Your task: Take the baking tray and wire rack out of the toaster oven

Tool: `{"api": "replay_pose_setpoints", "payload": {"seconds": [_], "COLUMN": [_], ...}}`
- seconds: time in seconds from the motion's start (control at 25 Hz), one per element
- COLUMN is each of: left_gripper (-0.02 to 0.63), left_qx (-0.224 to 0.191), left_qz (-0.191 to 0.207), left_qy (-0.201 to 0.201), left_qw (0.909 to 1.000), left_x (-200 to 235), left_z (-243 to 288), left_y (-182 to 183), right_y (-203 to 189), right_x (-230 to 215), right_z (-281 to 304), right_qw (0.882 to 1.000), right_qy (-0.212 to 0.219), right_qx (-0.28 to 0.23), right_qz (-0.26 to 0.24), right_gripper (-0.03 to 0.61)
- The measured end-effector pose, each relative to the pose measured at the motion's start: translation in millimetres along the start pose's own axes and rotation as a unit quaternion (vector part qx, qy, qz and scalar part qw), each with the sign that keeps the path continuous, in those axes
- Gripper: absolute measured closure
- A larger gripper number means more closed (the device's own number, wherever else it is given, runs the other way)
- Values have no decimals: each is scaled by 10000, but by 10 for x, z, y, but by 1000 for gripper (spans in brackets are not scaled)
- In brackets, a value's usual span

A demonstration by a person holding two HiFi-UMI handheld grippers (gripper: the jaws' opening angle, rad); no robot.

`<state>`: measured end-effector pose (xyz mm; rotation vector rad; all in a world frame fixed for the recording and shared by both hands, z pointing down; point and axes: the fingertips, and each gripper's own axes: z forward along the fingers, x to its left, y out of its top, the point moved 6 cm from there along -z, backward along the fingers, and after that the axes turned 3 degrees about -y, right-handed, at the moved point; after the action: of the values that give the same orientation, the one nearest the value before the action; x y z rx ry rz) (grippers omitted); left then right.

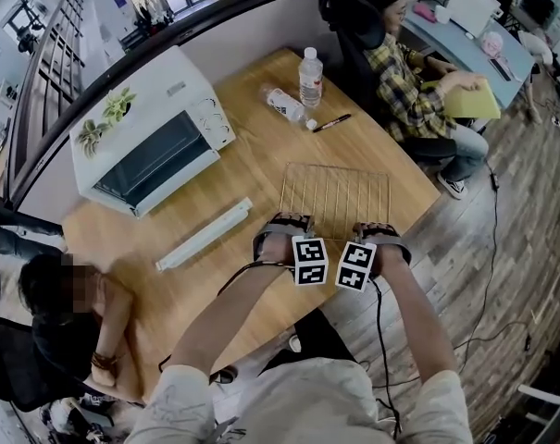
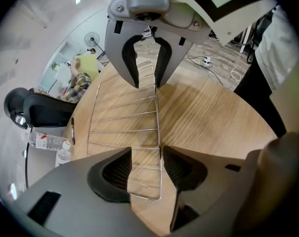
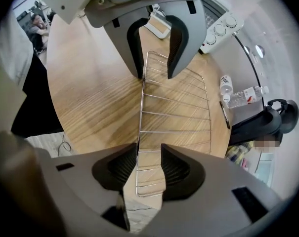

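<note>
Wire rack (image 1: 335,197): lies flat on the table (image 1: 252,169), so we need no grip.
Left gripper (image 2: 147,169): jaws apart, astride its edge wire.
Right gripper (image 3: 149,167): same.

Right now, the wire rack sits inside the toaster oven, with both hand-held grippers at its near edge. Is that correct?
Not quite. The wire rack is not inside the toaster oven. It lies flat on the wooden table, as the head view shows. The rest holds: the left hand-held gripper and the right hand-held gripper are at its near edge.
</note>
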<state>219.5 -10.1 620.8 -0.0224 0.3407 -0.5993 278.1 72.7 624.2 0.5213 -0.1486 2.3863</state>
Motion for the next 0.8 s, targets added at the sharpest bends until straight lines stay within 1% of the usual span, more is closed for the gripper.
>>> {"api": "replay_pose_setpoints", "payload": {"seconds": [0.12,0.28,0.56,0.68,0.8], "left_gripper": [382,380,382,382,383], "left_qx": [24,34,74,22,94], "left_qz": [-42,-25,-28,-52,-59], "left_qy": [-53,48,439,610,806], "left_qw": [10000,10000,9990,9981,9967], "left_x": [50,39,26,21,1], "left_z": [-15,-17,-33,-131,-227], "left_y": [6,11,-54,-73,-147], "right_y": [4,5,-44,-43,-2], "right_x": [-41,-39,-36,-61,-83], "right_z": [-2,0,-8,-71,-142], "right_qw": [9999,9997,9998,9996,9993], "right_qy": [155,217,68,55,-70], "right_qx": [55,81,-145,-199,-301], "right_qz": [-23,-78,95,200,217], "right_gripper": [411,413,409,402,402]}}
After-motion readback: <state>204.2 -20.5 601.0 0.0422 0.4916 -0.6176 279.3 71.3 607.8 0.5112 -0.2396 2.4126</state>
